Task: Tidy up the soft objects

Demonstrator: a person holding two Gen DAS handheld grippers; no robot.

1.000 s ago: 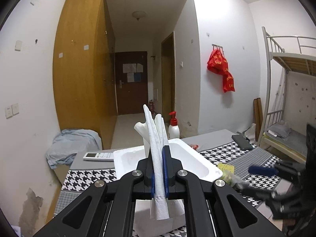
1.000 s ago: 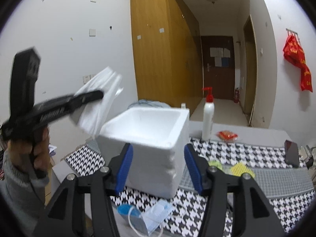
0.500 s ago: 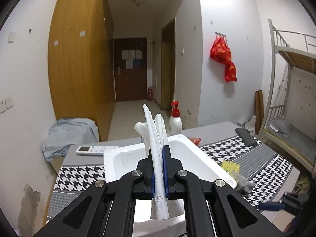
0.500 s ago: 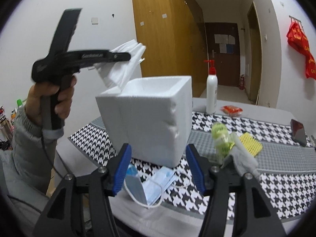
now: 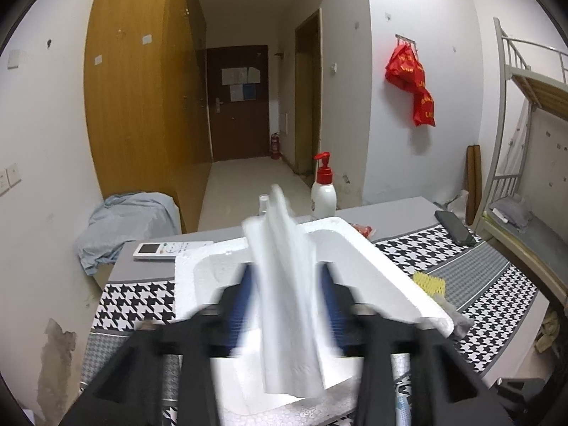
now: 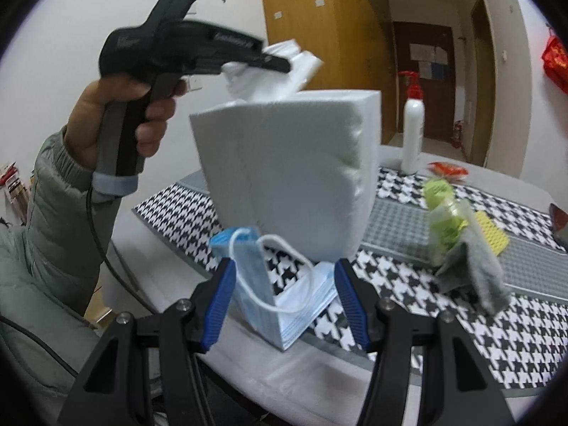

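Observation:
A folded white tissue (image 5: 287, 301) hangs blurred over the mouth of the white foam box (image 5: 372, 266). My left gripper (image 5: 285, 277) is opening around it, its blue pads standing off either side of the tissue. From the right wrist view, that gripper (image 6: 280, 65) is held by a hand above the box (image 6: 291, 170), with the tissue (image 6: 284, 81) at its tip. My right gripper (image 6: 284, 266) is open low over a stack of blue face masks (image 6: 301, 316) on the table, in front of the box.
A grey cloth (image 6: 486, 277), a bagged green item (image 6: 443, 213) and a yellow sponge (image 6: 491, 238) lie right of the box. Behind it are a pump bottle (image 5: 323, 195), a remote (image 5: 170, 250), a red packet (image 5: 362, 229) and a phone (image 5: 456, 232). A bunk bed stands far right.
The left gripper's jaws, shut on the tissue before, have sprung apart over the box. The right gripper has sunk towards the face masks, which now lie between its fingers.

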